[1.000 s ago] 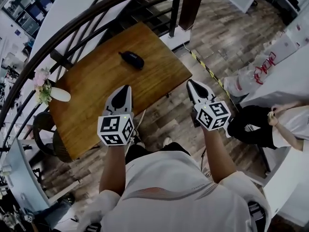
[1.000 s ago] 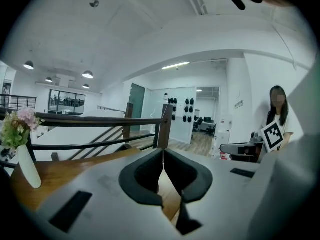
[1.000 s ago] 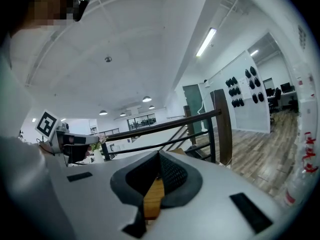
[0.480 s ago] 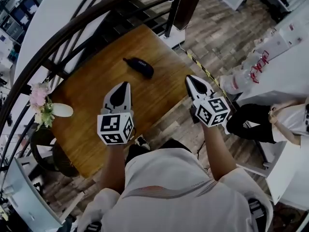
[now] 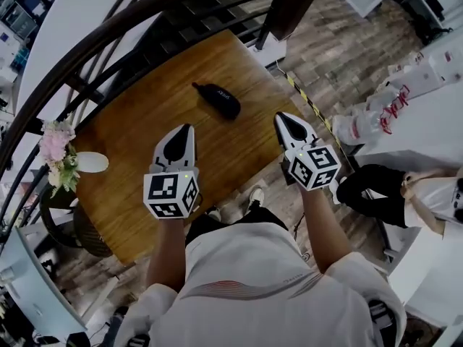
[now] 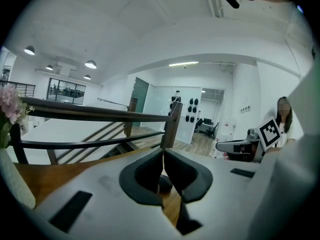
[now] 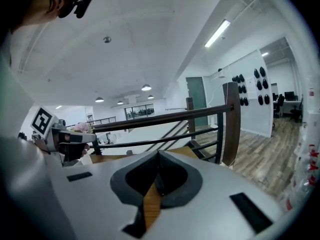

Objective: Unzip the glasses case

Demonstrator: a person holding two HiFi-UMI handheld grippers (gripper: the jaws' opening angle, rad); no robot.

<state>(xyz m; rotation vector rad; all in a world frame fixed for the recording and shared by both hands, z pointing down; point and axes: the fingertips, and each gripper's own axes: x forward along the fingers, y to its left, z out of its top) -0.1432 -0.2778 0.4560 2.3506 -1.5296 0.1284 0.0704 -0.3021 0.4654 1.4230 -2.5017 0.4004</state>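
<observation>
A dark, oblong glasses case [image 5: 217,100] lies zipped on the far half of the wooden table [image 5: 137,121]. My left gripper [image 5: 189,127] hovers over the table a little short and left of the case, jaws shut and empty. My right gripper [image 5: 278,116] is over the table's right edge, to the right of the case, also shut with nothing in it. In the left gripper view the shut tips [image 6: 163,151] meet above a dark shape that seems to be the case [image 6: 165,184]. The right gripper view shows closed tips [image 7: 158,154] above bare wood.
A white vase with pink flowers [image 5: 65,150] stands at the table's left end. A dark curved stair railing [image 5: 145,20] runs behind the table. A seated person in dark trousers [image 5: 376,194] and white bags [image 5: 376,110] are on the floor to the right.
Both grippers have come forward over the table with the person, still shut. The case now lies nearer to their tips.
</observation>
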